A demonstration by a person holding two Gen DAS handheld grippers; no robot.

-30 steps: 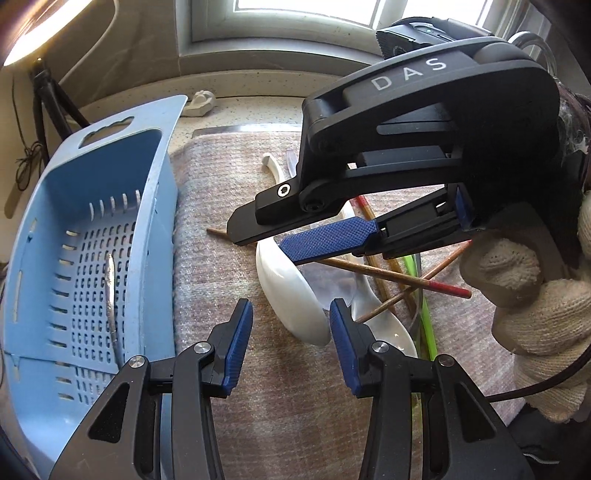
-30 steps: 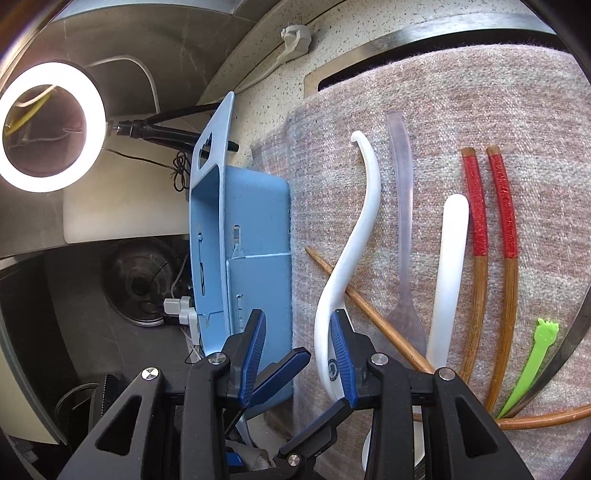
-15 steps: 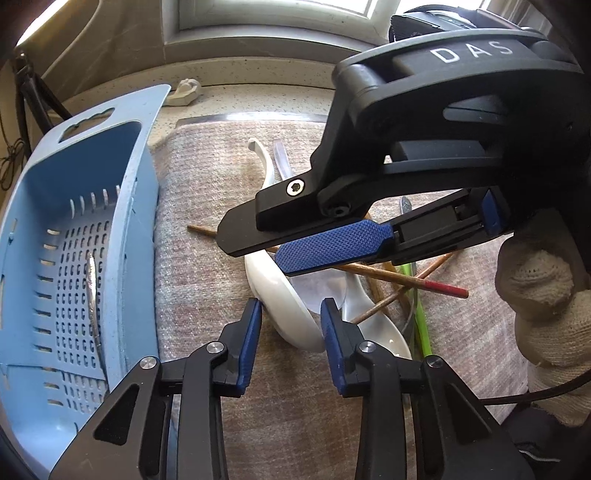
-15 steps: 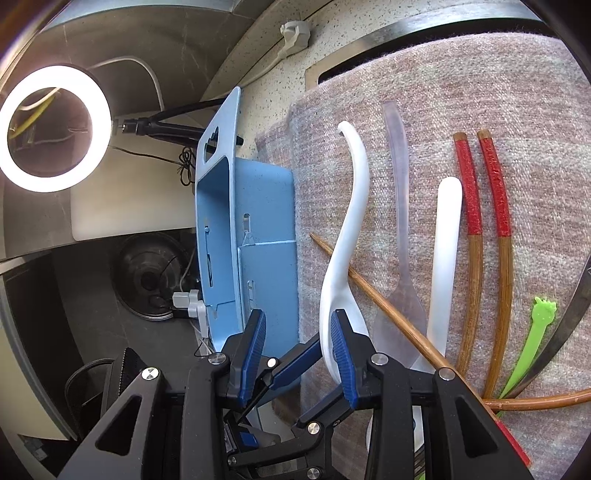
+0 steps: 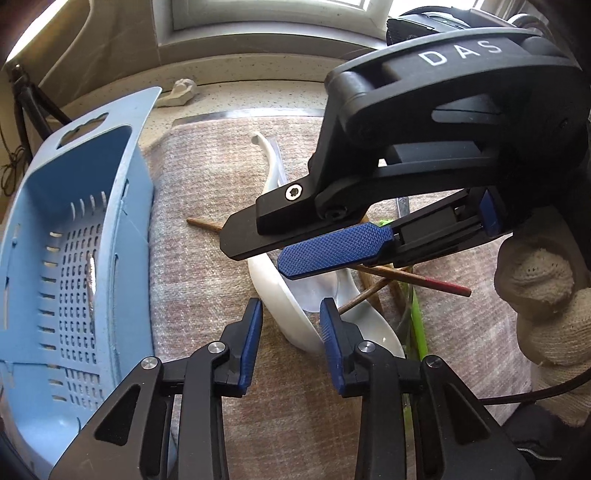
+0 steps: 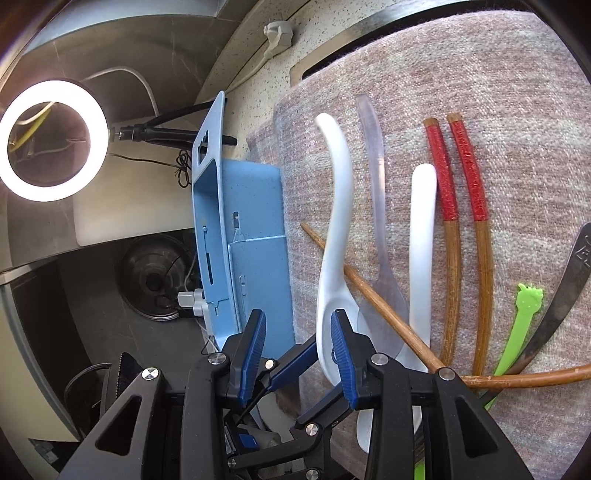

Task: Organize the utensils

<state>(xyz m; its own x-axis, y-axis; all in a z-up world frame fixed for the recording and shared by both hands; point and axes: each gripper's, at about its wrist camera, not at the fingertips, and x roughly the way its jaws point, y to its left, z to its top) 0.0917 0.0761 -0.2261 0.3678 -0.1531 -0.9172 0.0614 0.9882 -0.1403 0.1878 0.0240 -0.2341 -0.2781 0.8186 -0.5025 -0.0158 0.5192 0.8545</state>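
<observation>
The strip of bare cloth (image 5: 207,229) between the blue basket (image 5: 74,258) and the white spoon (image 5: 284,306) is left free. Passage from above to the piled spoons and chopsticks (image 5: 402,275) is blocked by the right gripper (image 5: 258,254), which hangs just over them.

A home kitchen set up for recording is shown. A speckled stone countertop (image 5: 236,96) is seen running beneath a window sill (image 5: 258,40) at 12 o'clock in the left wrist view, and daylight is let in there. A woven cloth (image 6: 480,110) is spread over the counter, with spoons and chopsticks laid on it. A blue perforated plastic basket (image 5: 74,258) is placed at 9 o'clock. A lit ring light (image 6: 51,140) on a stand is seen at 9 o'clock in the right wrist view, beside a white power plug (image 6: 277,35) at 12 o'clock.
</observation>
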